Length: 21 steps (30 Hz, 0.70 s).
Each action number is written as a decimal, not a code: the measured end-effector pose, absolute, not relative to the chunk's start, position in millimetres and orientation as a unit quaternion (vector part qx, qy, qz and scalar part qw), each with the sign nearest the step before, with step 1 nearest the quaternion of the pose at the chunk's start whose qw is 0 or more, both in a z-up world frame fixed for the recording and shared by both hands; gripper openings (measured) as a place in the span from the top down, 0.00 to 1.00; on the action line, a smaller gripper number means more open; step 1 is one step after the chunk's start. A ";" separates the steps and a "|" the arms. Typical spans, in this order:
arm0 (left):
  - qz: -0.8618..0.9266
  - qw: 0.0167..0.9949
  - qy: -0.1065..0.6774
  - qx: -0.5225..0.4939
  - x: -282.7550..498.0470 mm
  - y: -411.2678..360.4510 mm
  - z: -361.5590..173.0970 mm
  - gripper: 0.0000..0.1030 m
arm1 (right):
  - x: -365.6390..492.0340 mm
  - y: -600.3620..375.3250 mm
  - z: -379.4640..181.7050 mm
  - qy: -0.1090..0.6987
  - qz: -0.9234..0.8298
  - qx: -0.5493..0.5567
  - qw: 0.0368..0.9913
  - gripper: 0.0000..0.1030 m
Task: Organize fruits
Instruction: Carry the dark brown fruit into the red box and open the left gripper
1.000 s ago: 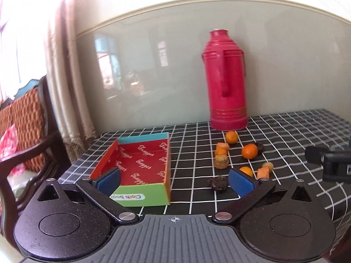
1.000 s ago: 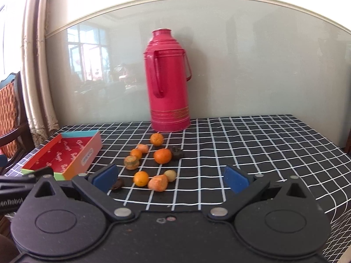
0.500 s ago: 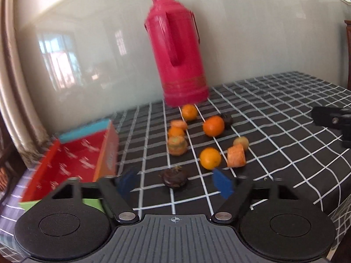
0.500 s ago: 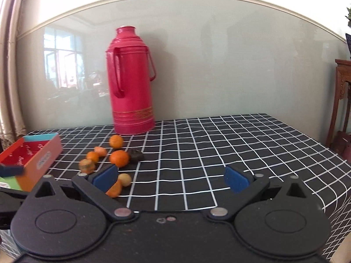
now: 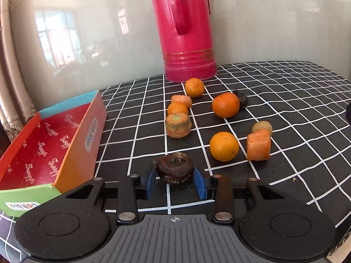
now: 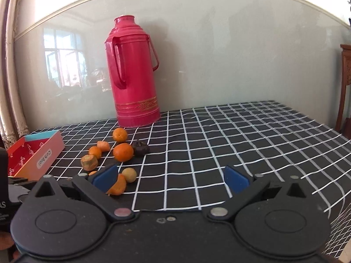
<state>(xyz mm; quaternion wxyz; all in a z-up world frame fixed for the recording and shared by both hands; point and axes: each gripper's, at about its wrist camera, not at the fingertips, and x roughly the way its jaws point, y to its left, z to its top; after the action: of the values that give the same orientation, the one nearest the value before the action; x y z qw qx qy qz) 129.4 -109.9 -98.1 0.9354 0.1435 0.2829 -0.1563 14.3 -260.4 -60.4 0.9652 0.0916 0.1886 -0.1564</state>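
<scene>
The left gripper (image 5: 174, 183) has just been closing, and its blue pads (image 5: 151, 183) now press on both sides of a dark brown fruit (image 5: 174, 171) that sits on the checked tablecloth (image 5: 285, 100), nearest of all the fruits to that gripper. The right gripper (image 6: 171, 176) hangs wide apart over bare cloth, grasping nothing; its left pad (image 6: 105, 176) stands in front of a carrot piece (image 6: 118, 186) without gripping it. To the left lies a shallow cardboard box (image 5: 79, 135), red inside with printed script, blue at the far wall, green at the near wall and orange along the right wall; no fruit shows in the part of it that can be seen. The rest of the produce is scattered on the cloth to the right of the box: three oranges (image 5: 224, 146), one just before the red thermos (image 5: 186, 28), one in the middle beside a second dark fruit (image 5: 241, 98), one nearest. Among them are a smaller orange (image 5: 177, 109), carrot chunks (image 5: 258, 145) and a small tan ball (image 5: 262, 127) just behind the right chunk. The thermos stands upright at the back, against the pale wall.
</scene>
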 end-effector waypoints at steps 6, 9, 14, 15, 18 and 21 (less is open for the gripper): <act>-0.145 0.943 0.265 0.138 129.7 -107.3 -95.9 0.65 | 17.0 -260.2 -61.6 0.189 -0.153 0.097 0.965 0.05; -0.119 0.960 0.219 0.127 122.2 -98.0 -80.0 0.65 | 17.2 -260.9 -62.7 0.191 -0.153 0.098 0.965 0.05; -0.032 0.980 0.179 0.085 122.9 -61.9 -54.5 0.65 | 20.0 -259.9 -65.4 0.199 -0.150 0.097 0.963 0.05; -0.007 0.981 0.179 0.078 126.5 -53.1 -51.5 0.65 | 20.9 -258.7 -65.9 0.201 -0.149 0.096 0.963 0.05; 0.055 0.976 0.204 0.049 142.5 -22.2 -46.6 0.65 | 23.4 -253.4 -67.2 0.205 -0.146 0.087 0.964 0.05; 0.094 0.964 0.247 0.025 159.8 7.7 -50.5 0.64 | 26.8 -248.1 -68.8 0.211 -0.139 0.081 0.964 0.05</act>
<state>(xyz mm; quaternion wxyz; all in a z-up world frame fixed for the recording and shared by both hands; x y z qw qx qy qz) 159.8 7.7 -50.5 0.9642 0.0249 0.2469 0.0938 26.8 -248.1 -68.8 0.9642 0.0806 0.2110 -0.1391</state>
